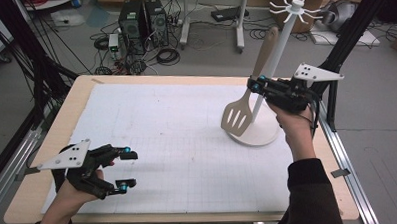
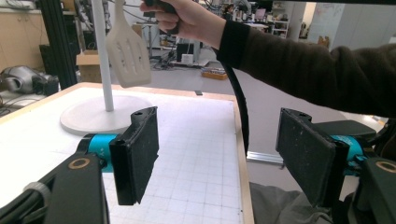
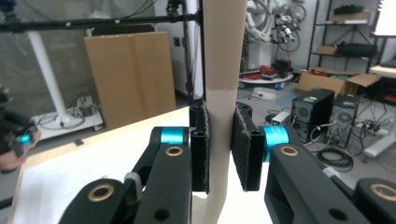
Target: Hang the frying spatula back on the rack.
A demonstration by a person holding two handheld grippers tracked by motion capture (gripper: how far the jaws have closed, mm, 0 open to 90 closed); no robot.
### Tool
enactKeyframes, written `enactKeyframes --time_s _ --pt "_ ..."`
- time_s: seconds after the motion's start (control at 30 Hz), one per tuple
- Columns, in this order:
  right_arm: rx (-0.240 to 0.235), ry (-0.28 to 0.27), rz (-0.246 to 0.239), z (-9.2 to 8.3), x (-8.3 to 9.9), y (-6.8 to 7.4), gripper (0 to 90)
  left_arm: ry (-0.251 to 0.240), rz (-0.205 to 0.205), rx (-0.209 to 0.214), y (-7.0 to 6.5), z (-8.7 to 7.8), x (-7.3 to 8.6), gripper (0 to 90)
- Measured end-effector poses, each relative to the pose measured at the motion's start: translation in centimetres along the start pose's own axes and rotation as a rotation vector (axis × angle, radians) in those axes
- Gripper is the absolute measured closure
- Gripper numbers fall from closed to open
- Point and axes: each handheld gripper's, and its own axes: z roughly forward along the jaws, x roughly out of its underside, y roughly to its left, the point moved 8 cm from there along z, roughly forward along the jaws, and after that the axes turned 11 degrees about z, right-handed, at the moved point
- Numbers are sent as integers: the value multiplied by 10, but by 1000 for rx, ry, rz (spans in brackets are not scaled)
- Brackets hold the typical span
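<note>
Your right tool [image 1: 259, 84] grips the spatula [image 1: 246, 98] mid-handle, lifted beside the rack [image 1: 285, 64]; tilt its handle tip up to a hook. Left tool [image 1: 124, 169] hangs unclenched, empty, over the bench [image 1: 62, 122].

Both grippers: black linkage bodies, brass-coloured pivot rings, cyan anodised collars behind flat black jaw pads. Left gripper [image 1: 125, 169] and right gripper [image 1: 254, 85] each carry a grey three-cornered plate [image 1: 67, 155] with small dark holes. Black cable [image 2: 239, 100] trails off the right one. Person wears dark long sleeves [image 1: 309, 188].
</note>
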Motion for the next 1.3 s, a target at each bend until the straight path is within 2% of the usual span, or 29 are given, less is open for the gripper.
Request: enactKeyframes --time_s 0.27,0.73,1.13,1.3 --pt "55 -12 43 -2 -11 -16 790 7 -8 8 0 2 2 307" --pt "98 -21 77 -2 -12 -32 789 8 -8 18 -1 4 3 308" --pt "138 -24 74 1 -14 -46 789 4 -17 20 0 4 5 310" --pt "170 -13 59 4 -12 -51 788 4 -21 20 1 4 6 311"
